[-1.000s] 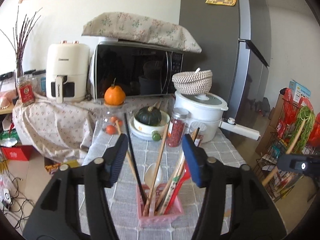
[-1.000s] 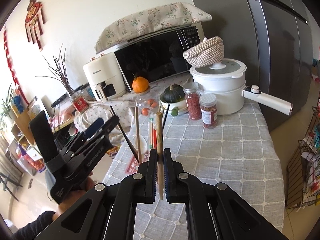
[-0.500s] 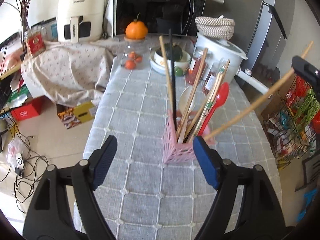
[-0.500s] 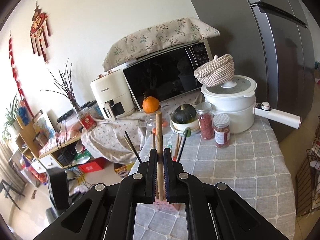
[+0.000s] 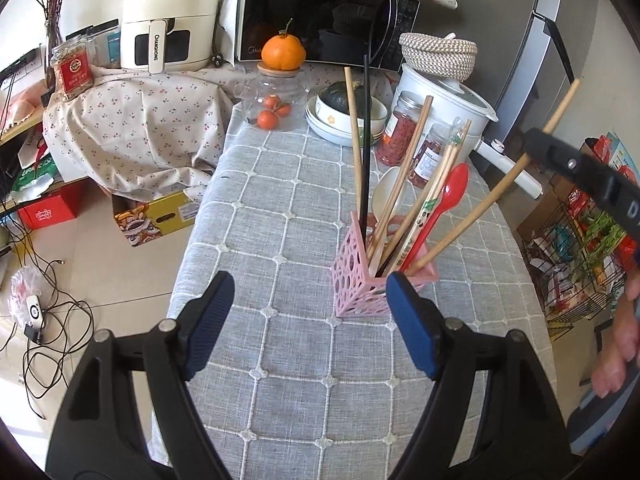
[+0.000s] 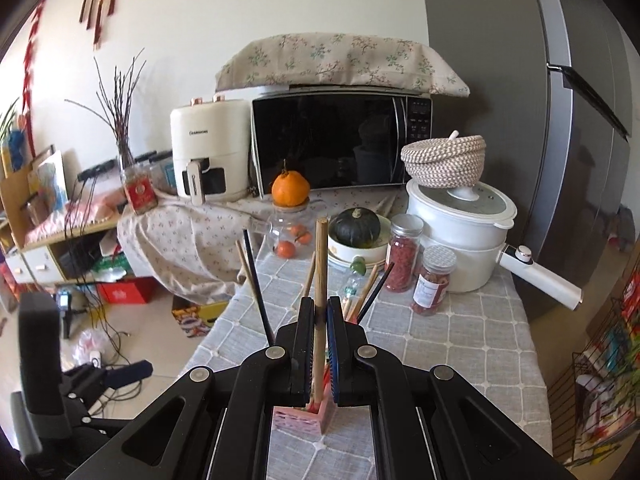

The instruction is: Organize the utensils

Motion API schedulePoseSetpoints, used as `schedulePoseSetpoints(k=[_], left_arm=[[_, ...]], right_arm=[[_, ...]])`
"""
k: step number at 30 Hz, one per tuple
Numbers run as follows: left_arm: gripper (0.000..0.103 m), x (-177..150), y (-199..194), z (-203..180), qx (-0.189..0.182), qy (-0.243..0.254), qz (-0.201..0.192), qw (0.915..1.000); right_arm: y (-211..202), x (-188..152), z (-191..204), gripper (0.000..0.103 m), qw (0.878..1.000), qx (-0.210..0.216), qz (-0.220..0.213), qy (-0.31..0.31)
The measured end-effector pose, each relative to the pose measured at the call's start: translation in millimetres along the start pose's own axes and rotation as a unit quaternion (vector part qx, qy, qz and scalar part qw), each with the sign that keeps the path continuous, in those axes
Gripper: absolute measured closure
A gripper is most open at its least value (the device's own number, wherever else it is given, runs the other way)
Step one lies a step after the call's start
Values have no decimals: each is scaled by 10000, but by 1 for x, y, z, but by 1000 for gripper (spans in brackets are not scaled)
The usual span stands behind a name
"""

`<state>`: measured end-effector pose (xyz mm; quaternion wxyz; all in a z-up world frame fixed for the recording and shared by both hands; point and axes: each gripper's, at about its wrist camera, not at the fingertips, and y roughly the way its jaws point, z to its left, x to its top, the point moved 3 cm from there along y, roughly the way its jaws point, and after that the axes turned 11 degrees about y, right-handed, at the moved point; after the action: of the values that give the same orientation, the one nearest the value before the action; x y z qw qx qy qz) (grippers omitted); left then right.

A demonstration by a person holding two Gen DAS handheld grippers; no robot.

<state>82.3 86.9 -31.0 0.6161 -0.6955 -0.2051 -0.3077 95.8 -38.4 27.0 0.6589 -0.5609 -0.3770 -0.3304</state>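
A pink perforated utensil holder [image 5: 368, 284] stands on the grey checked tablecloth [image 5: 288, 208]. It holds several chopsticks, a black stick, a red spoon [image 5: 448, 196] and a white spoon. My right gripper [image 6: 319, 320] is shut on a wooden chopstick [image 6: 320, 264]; its lower end is inside the holder [image 6: 316, 420]. In the left wrist view that chopstick [image 5: 480, 212] slants from the holder up to the right gripper [image 5: 560, 156]. My left gripper [image 5: 308, 312] is open and empty, above the cloth in front of the holder.
Behind the holder stand two spice jars [image 5: 400, 128], a bowl with a green squash [image 5: 344, 108], a glass jar with an orange on top [image 5: 280, 92], a white pot [image 5: 444, 96], a microwave [image 5: 324, 16] and an air fryer [image 5: 172, 16]. A wire rack [image 5: 576, 248] stands right of the table.
The left gripper pulled back and up from the holder, staying open. The right gripper brought the wooden chopstick down, and its lower end now sits inside the holder.
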Motion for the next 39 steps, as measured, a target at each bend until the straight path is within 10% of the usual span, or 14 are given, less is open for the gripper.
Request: schedulePoseSetpoints(k=[7, 14, 39], left_arm=[[24, -2, 4, 0, 39, 48, 82, 9999], [20, -4, 0, -9, -18, 82, 150, 9999], [1, -31, -39, -114, 318, 999, -85, 9945]], right_arm=[[28, -15, -19, 95, 9957, 601, 466, 537], [-1, -6, -51, 52, 9883, 906, 384, 1168], [-92, -81, -160, 2, 9909, -788, 703, 835]])
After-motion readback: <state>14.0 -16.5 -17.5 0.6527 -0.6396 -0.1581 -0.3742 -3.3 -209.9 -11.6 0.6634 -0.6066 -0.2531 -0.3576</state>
